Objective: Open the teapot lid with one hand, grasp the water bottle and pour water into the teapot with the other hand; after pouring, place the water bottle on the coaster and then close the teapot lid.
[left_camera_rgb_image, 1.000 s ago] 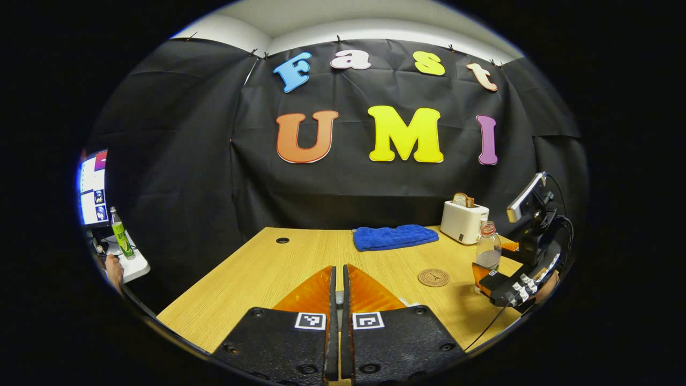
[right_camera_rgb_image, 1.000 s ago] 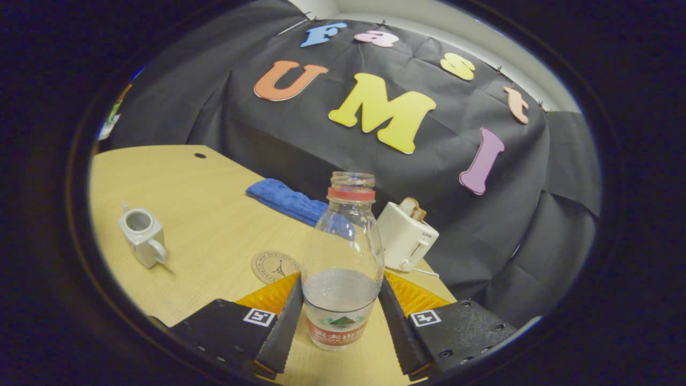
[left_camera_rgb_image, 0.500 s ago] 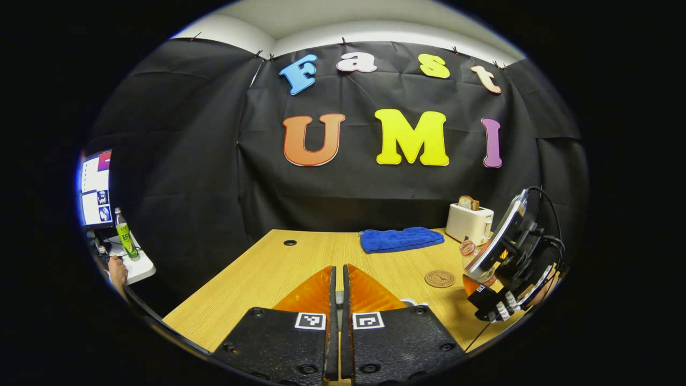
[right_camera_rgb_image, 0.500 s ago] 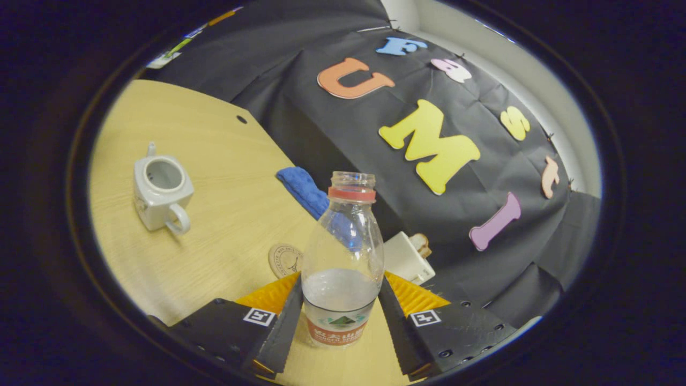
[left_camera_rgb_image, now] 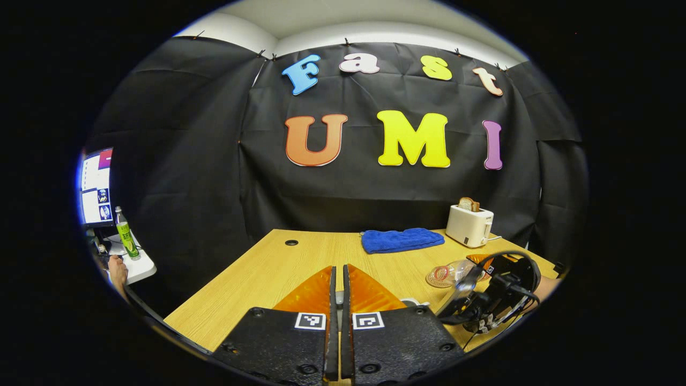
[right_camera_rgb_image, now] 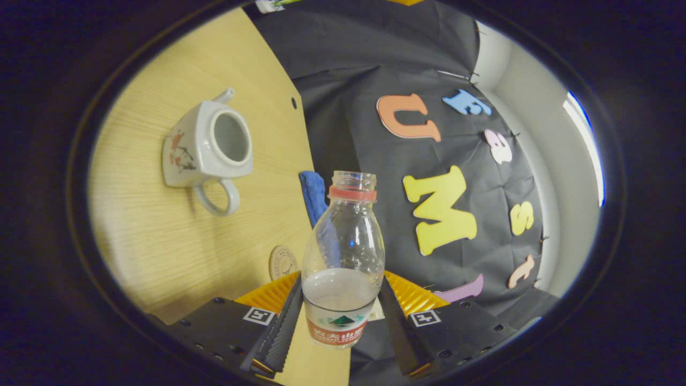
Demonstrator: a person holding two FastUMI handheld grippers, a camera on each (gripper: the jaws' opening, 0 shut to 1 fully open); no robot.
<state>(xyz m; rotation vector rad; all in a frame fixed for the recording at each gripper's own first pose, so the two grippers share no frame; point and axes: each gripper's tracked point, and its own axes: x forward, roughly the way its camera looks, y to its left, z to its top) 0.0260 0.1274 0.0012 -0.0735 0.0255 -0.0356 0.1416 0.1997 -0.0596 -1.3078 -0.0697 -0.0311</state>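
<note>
- The bottle [right_camera_rgb_image: 343,268], uncapped and part full, sits clamped between the right gripper [right_camera_rgb_image: 340,316]'s fingers, tipped hard toward the teapot [right_camera_rgb_image: 206,147].
- The teapot stands lidless on the table [right_camera_rgb_image: 161,252], mouth exposed, apart from the bottle's neck.
- To pour well, the neck should likely come over the mouth before tilting further, then tip slowly.
- The left gripper [left_camera_rgb_image: 336,300], fingers nearly touching, appears to pinch something small, probably the lid; I cannot tell.
- The coaster [right_camera_rgb_image: 283,262] waits near the bottle, by the cloth [left_camera_rgb_image: 402,239].
</note>
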